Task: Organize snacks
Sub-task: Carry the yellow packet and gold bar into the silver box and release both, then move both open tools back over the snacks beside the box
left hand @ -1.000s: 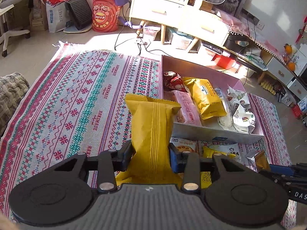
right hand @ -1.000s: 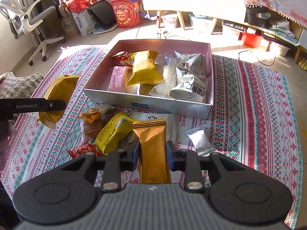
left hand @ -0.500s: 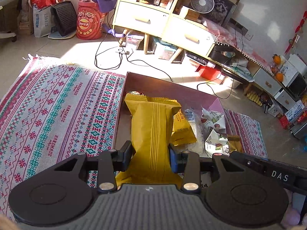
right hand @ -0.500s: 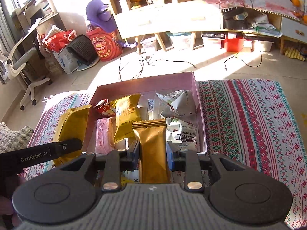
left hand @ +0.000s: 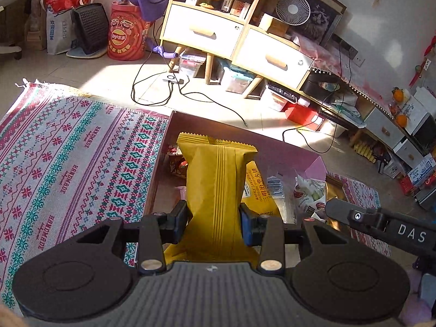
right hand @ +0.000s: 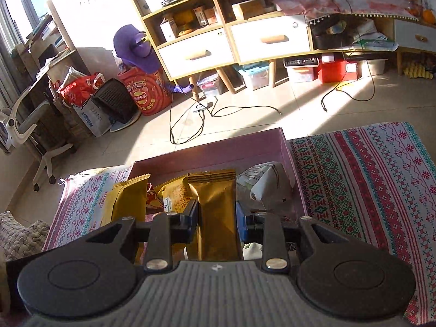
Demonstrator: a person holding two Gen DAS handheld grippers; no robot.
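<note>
My left gripper (left hand: 214, 219) is shut on a yellow snack packet (left hand: 215, 188), held upright over the near left part of the pink box (left hand: 288, 150). My right gripper (right hand: 216, 218) is shut on a golden-brown snack packet (right hand: 216, 207), held over the same pink box (right hand: 218, 147). The box holds several snacks: a yellow wafer packet (left hand: 259, 190), a red packet (left hand: 177, 163) and white packets (right hand: 269, 182). The left hand's yellow packet (right hand: 125, 204) shows at the left of the right wrist view. The right gripper's arm (left hand: 381, 226) crosses the lower right of the left wrist view.
The box sits on a patterned woven rug (left hand: 68, 158) on a tiled floor. Beyond it run cables (left hand: 169, 92), a wooden cabinet with white drawers (left hand: 207, 30), a red snack drum (left hand: 124, 38), bags and an office chair (right hand: 24, 125).
Both grippers carried their packets forward from above the rug and the loose snack pile to above the pink box. The loose pile has dropped out of view.
</note>
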